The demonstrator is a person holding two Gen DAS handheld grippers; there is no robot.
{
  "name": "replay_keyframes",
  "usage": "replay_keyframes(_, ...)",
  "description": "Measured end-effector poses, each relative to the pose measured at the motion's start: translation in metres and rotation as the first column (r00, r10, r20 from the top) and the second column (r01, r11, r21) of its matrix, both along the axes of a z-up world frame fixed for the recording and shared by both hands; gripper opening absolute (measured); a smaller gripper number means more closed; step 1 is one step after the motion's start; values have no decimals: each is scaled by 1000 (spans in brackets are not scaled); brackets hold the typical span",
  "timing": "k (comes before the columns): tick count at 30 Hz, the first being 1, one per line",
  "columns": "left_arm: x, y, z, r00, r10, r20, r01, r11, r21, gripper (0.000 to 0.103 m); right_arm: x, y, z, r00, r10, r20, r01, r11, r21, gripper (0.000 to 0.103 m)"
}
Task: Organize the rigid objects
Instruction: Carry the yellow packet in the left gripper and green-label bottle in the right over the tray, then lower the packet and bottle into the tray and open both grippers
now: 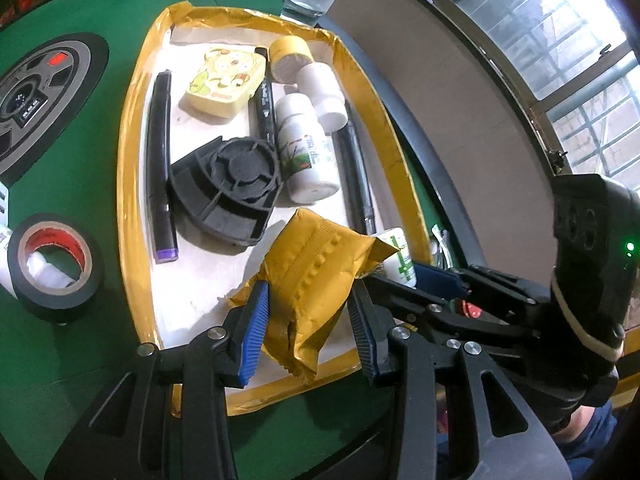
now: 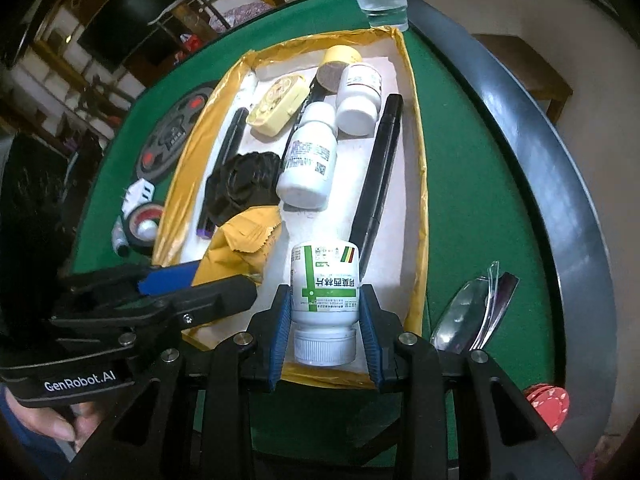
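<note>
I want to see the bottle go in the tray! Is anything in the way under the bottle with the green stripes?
Nothing visible blocks it. The right gripper holds the white green-striped pill bottle over bare white floor at the near end of the yellow-rimmed tray. The crinkled yellow foil packet sits to its left, the long black pen to its right.

A green felt table (image 1: pixel 80 360) with a dark raised edge (image 2: pixel 560 184) fills the room's middle. Behind its far right side stands a beige wall (image 1: pixel 420 60) and a big barred window (image 1: pixel 560 40) giving bright daylight. A brown wooden stool (image 2: pixel 524 64) stands beyond the table's edge.
</note>
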State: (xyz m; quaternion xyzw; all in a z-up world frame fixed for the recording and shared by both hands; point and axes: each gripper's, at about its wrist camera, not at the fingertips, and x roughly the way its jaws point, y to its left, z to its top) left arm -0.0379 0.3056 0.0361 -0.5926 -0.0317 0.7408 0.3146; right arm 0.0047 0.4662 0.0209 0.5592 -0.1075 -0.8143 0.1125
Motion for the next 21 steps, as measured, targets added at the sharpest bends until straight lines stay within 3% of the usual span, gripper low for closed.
replay_keyframes(6,3,2,-1,1000,-14,-15,13,1000,-28,37,4,3,0,1000,2,-1,-2,1000,25,29)
replay_keyframes(21,8,2,4,1000,-10,-14,9,1000,-17,39,15,8,12,999,-45,-19,45,999,18,31)
